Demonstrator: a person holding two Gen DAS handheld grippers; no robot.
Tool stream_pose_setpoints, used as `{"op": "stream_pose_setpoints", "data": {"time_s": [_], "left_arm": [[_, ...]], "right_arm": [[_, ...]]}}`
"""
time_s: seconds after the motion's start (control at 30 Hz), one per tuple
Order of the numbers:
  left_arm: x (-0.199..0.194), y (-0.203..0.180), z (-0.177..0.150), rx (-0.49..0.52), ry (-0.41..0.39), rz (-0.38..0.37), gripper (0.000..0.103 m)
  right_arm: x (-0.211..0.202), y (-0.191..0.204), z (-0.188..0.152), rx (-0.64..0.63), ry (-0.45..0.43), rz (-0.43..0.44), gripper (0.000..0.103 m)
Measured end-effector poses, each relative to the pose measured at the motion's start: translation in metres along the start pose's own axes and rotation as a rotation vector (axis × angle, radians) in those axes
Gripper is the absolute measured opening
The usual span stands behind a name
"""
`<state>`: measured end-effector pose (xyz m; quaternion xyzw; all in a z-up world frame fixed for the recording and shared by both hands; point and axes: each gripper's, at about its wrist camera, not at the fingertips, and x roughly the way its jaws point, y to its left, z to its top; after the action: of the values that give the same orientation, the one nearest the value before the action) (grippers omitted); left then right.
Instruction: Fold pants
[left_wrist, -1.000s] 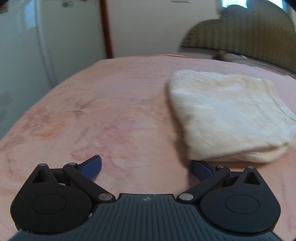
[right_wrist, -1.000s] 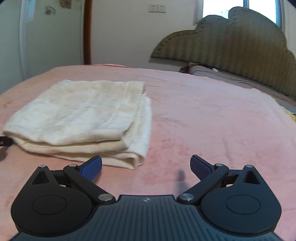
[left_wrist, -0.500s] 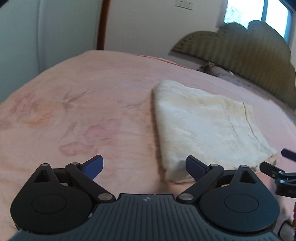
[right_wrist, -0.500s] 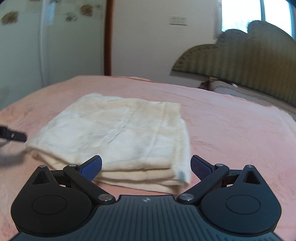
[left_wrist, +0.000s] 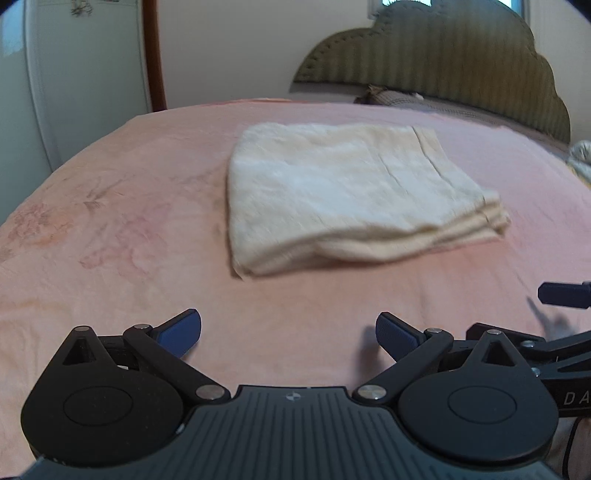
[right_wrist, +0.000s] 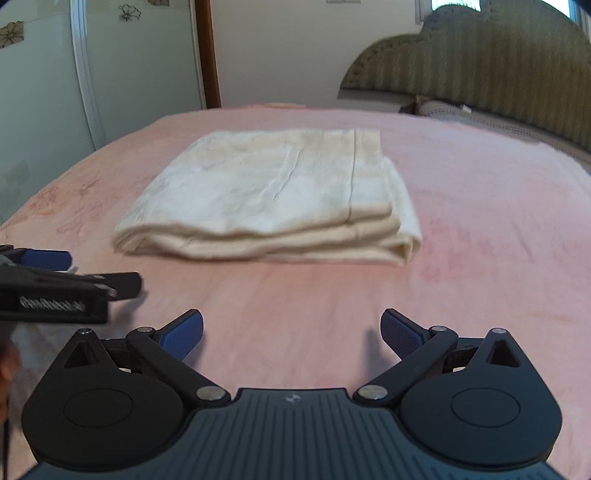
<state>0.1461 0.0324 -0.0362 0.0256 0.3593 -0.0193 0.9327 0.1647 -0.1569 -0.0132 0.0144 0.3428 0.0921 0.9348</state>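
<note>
The cream pants (left_wrist: 343, 192) lie folded into a thick rectangle on the pink bedspread (left_wrist: 122, 206); they also show in the right wrist view (right_wrist: 273, 199). My left gripper (left_wrist: 288, 332) is open and empty, held back from the stack's near edge. My right gripper (right_wrist: 291, 332) is open and empty too, also short of the stack. The right gripper shows at the right edge of the left wrist view (left_wrist: 561, 295). The left gripper shows at the left edge of the right wrist view (right_wrist: 66, 280).
An olive padded headboard (left_wrist: 443, 62) stands at the bed's far right, with a pillow (left_wrist: 399, 98) below it. White wardrobe doors (right_wrist: 48, 92) and a brown door frame (right_wrist: 207, 55) stand beyond the left side of the bed.
Both grippers have pulled back from the folded pants, so bare bedspread now lies between the fingertips and the stack. Each gripper now shows in the other's view. The pants have not moved.
</note>
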Motion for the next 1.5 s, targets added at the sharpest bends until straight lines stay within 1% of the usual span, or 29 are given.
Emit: {"op": "stream_pose_setpoints", "data": {"time_s": [0.07, 0.13, 0.2, 0.27, 0.37, 0.57, 0.7, 1.0, 1.23, 1.5], "left_arm": [[0.003, -0.004, -0.007, 0.01, 0.008, 0.006, 0.103], [0.001, -0.005, -0.01, 0.003, -0.017, 0.009, 0.103], [0.001, -0.003, -0.01, -0.005, -0.02, 0.007, 0.103], [0.004, -0.002, -0.01, -0.017, -0.021, 0.004, 0.103], [0.006, -0.002, -0.009, -0.032, -0.025, 0.005, 0.103], [0.009, -0.003, -0.01, -0.04, -0.036, 0.02, 0.103], [0.009, -0.003, -0.011, -0.043, -0.042, 0.022, 0.103], [0.01, -0.003, -0.012, -0.045, -0.045, 0.025, 0.103], [0.008, -0.003, -0.014, -0.039, -0.042, 0.014, 0.103], [0.008, -0.002, -0.014, -0.041, -0.042, 0.013, 0.103]], "right_arm": [[-0.002, 0.006, -0.008, 0.007, 0.016, -0.003, 0.103], [-0.004, 0.009, -0.013, 0.014, 0.021, -0.017, 0.103], [-0.004, 0.01, -0.015, 0.026, 0.035, -0.047, 0.103], [-0.006, 0.009, -0.018, 0.038, 0.03, -0.064, 0.103], [-0.006, 0.01, -0.018, 0.057, 0.017, -0.067, 0.103], [0.0, 0.011, -0.02, 0.071, 0.018, -0.078, 0.103], [0.001, 0.011, -0.024, 0.051, 0.006, -0.107, 0.103], [0.0, 0.015, -0.032, 0.024, -0.035, -0.123, 0.103], [-0.001, 0.01, -0.032, 0.053, -0.041, -0.122, 0.103], [0.0, 0.011, -0.033, 0.05, -0.044, -0.124, 0.103]]}}
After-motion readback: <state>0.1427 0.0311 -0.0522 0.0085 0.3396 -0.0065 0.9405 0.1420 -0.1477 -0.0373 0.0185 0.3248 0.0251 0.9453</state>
